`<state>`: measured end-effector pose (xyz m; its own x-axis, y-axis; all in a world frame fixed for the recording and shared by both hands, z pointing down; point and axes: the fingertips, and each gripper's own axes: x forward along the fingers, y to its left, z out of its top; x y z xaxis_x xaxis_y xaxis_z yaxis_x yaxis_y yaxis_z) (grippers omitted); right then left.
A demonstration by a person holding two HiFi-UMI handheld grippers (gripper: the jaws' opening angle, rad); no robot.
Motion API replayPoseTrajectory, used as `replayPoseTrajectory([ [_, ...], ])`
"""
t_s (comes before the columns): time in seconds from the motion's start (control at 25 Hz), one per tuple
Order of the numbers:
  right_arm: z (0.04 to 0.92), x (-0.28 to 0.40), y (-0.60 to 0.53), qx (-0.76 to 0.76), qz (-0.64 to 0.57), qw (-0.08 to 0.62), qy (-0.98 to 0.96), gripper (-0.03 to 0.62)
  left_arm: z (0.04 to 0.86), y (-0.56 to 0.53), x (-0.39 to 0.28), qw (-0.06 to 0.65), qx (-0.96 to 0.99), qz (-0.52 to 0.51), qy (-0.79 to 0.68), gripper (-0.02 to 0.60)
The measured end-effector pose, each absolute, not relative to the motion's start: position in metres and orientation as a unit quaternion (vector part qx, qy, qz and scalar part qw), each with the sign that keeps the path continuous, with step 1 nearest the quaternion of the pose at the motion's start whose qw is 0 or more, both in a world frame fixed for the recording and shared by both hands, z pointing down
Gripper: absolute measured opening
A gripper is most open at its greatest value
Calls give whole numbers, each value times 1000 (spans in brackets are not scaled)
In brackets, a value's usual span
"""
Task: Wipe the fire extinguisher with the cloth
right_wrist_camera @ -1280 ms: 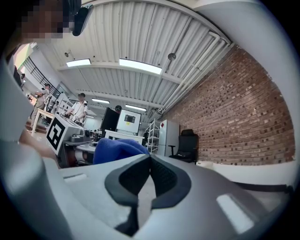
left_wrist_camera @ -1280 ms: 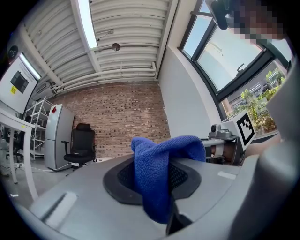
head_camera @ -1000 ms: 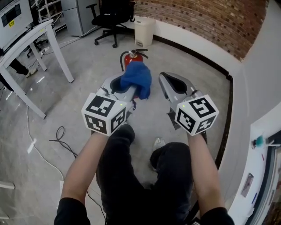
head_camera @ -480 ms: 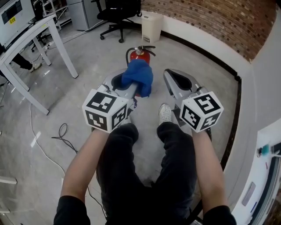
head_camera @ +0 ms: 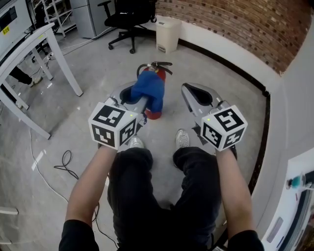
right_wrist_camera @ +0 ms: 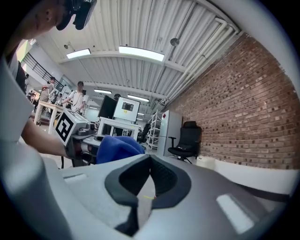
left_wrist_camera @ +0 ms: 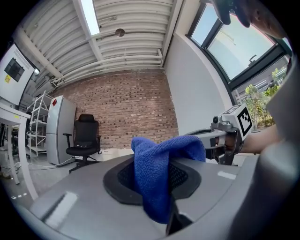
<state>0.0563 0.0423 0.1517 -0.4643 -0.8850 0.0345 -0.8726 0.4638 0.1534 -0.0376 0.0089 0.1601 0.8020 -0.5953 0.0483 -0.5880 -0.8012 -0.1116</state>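
Head view, steeply down to a grey polished floor (head_camera: 93,68) and a pair of pale shoes (head_camera: 182,138). Just beyond the shoes, standing on that floor: a red fire extinguisher with black handle and hose (head_camera: 157,74), half hidden behind a bunched blue microfibre cloth (head_camera: 148,89). Cloth pinched in the left tongs (head_camera: 135,98), folds spilling over both pads in the left gripper view. Right tongs (head_camera: 194,93) pressed together on nothing, held level beside the left pair. Cloth in front of the cylinder from this angle; contact impossible to confirm. By the look of it, wiping not yet begun or barely so: cloth gripped, extinguisher close, the whole red body left to rub. Behind: white waste bin (head_camera: 168,34), black office chair (head_camera: 128,14), brick wall (head_camera: 235,24).
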Motion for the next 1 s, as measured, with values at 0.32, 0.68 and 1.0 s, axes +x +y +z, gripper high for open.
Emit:
replayPoseTrajectory([
  [0.32,175,76,-23,493,-55,91,-864,3,194,-62,-27,35,-944,-87,316,91],
  [0.68,218,73,-91,426,-33,142,-893,3,240,-142,-33,28,-929,-166,329,91],
  [1.0,260,53,-133,377,-27,184,-907,3,282,-202,-48,30,-910,-229,345,91],
])
